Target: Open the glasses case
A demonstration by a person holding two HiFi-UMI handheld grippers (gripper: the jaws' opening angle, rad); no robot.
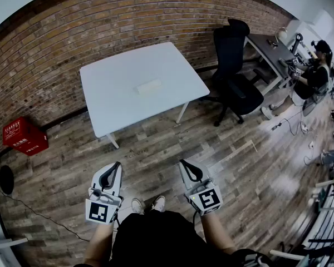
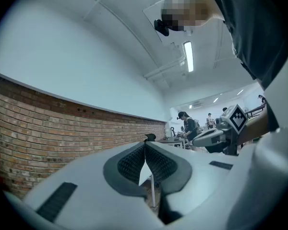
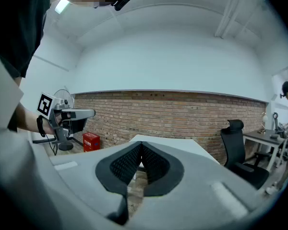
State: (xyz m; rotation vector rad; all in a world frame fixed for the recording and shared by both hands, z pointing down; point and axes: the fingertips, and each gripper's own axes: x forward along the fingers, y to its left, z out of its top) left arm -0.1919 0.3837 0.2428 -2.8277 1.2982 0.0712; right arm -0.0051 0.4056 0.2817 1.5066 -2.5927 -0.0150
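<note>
A pale glasses case (image 1: 149,86) lies flat near the middle of the white table (image 1: 111,99), far ahead of me. My left gripper (image 1: 116,166) hangs over the wooden floor well short of the table, shut and holding nothing. My right gripper (image 1: 185,164) is beside it, also shut and with nothing in it. In the left gripper view the jaws (image 2: 144,145) meet at their tips. The right gripper view shows its jaws (image 3: 141,145) pressed together, with the table (image 3: 182,146) beyond them. The case does not show in either gripper view.
A black office chair (image 1: 234,77) stands right of the table. A red box (image 1: 24,136) sits on the floor by the brick wall (image 1: 72,32) at left. A desk (image 1: 270,52) with a seated person (image 1: 314,77) is at far right. My shoes (image 1: 148,204) show below.
</note>
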